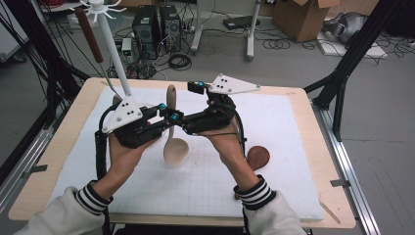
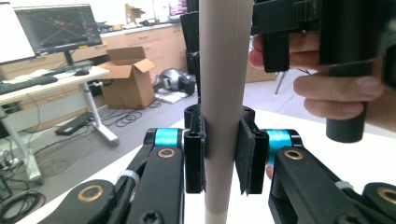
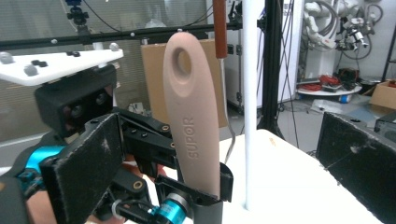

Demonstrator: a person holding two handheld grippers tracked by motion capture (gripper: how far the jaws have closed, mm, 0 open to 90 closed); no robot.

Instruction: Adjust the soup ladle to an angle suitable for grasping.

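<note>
At centre frame the left claw (image 1: 164,117) pinches the handle of the beige spoon (image 1: 173,142), holding it upright above the tabletop (image 1: 293,122). The right claw (image 1: 178,122) stands spread beside it. Hanging it on the white rack (image 1: 105,29), upper left, looks left to do.

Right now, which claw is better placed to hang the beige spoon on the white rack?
Left. The left claw clamps the beige spoon upright by its handle; the right claw stands open beside it, gripping nothing.
</note>
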